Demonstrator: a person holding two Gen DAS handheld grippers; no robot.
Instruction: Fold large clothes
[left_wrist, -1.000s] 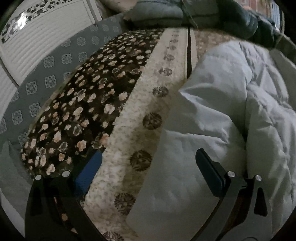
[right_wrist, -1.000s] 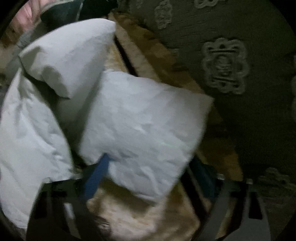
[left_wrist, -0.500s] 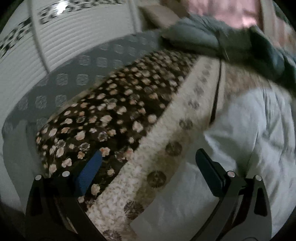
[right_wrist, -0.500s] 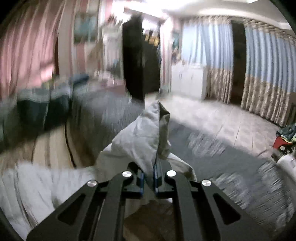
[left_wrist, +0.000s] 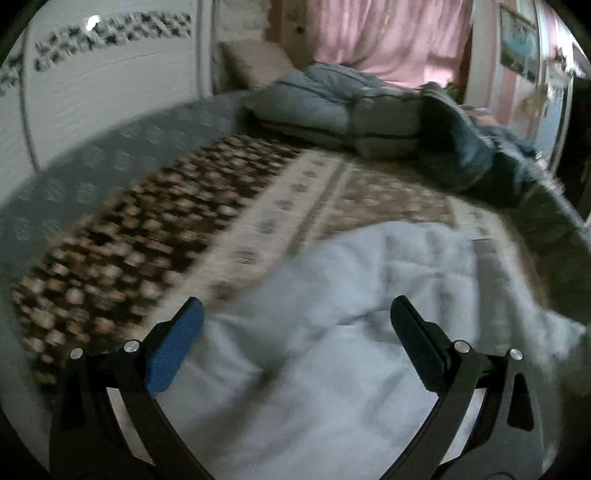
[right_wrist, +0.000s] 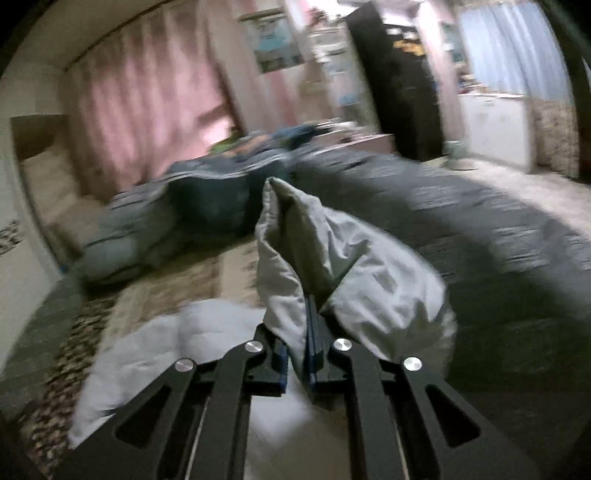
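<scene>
Right tongs (right_wrist: 297, 354), tilted down, clamp the white garment (right_wrist: 332, 266); left tongs (left_wrist: 295, 332) gape above it.

Motion blur smears the flowered blanket (left_wrist: 122, 236) and the curtains (right_wrist: 147, 107); the white garment (left_wrist: 332, 350) runs past the lower edge.

A wide bed (left_wrist: 110, 158) under a grey patterned cover carries a floral blanket (left_wrist: 155, 236) spread flat, the white garment (left_wrist: 332, 350) crumpled on that blanket, and grey-blue folded quilts (left_wrist: 332, 107) piled along the far end
</scene>
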